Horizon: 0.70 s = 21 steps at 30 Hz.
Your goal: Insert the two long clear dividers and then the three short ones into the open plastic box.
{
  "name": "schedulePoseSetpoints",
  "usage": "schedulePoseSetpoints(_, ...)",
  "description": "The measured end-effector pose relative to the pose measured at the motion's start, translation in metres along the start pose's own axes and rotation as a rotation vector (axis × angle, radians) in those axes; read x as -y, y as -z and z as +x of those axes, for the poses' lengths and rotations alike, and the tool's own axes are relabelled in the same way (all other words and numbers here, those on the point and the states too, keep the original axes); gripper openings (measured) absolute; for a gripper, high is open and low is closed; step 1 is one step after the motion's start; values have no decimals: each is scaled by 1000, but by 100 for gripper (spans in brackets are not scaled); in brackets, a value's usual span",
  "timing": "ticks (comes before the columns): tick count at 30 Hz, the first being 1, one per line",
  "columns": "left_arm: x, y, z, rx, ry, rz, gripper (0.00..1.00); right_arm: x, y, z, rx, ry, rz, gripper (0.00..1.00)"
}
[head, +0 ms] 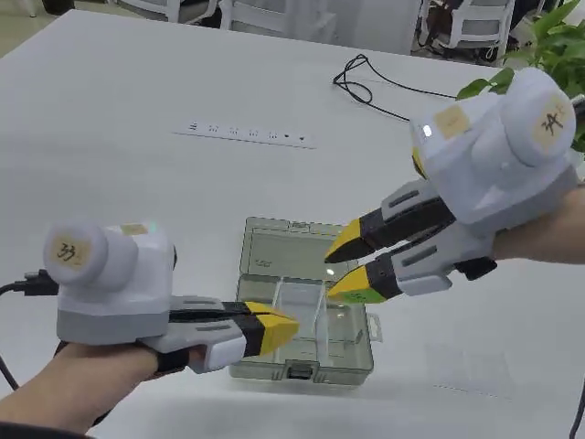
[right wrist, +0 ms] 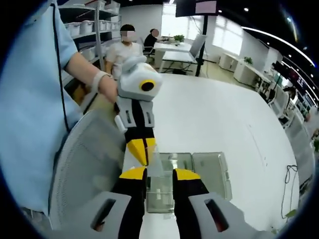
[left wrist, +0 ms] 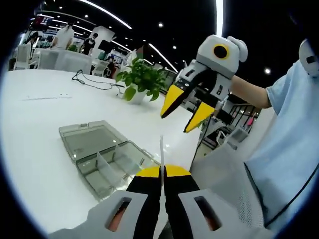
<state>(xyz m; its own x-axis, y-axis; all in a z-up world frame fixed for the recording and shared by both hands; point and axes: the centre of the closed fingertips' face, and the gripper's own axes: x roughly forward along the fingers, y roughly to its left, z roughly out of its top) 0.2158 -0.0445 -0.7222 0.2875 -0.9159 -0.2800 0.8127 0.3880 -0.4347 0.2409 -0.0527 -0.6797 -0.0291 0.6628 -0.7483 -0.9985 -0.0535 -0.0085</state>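
Over the box (head: 274, 249), left gripper (head: 291, 326) apparently pinches a divider (left wrist: 161, 149).

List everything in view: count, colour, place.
broad white table: one, white, under everything
open clear plastic box with hinged lid: one, greenish clear, on the table
fitted clear dividers: count unclear, clear, standing inside the box
thin clear plastic divider: one, clear, held over the box
flat white power strip: one, white, far side of table
thin black cable: one, black, far right of table
leafy green plant: one, green, beyond the table's far right
left tongs: one, yellow-tipped, shut on the divider
right tongs: one, yellow-tipped, open above the box
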Motion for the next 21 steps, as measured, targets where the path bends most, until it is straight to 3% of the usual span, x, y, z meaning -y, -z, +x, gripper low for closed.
schedulePoseSetpoints(2, 4, 3, 0, -17, 28, 34, 0, -8, -3, 4, -10, -69, 15, 18)
schedulePoseSetpoints(6, 7, 3, -1, -32, 55, 93, 0, -13, -7, 14, -38, -117, -4, 13)
schedulePoseSetpoints(8, 9, 2, -1, -33, 68, 119, 0, -22, -6, 18, -63, -176, 3, 7)
schedulePoseSetpoints(16, 13, 0, -4, -27, 106, 195, 0, -31, -5, 25, -120, -252, -24, 4)
schedulePoseSetpoints(21, 14, 1, -5, -35, 114, 226, 0, -36, -7, 27, -140, -274, -32, 3)
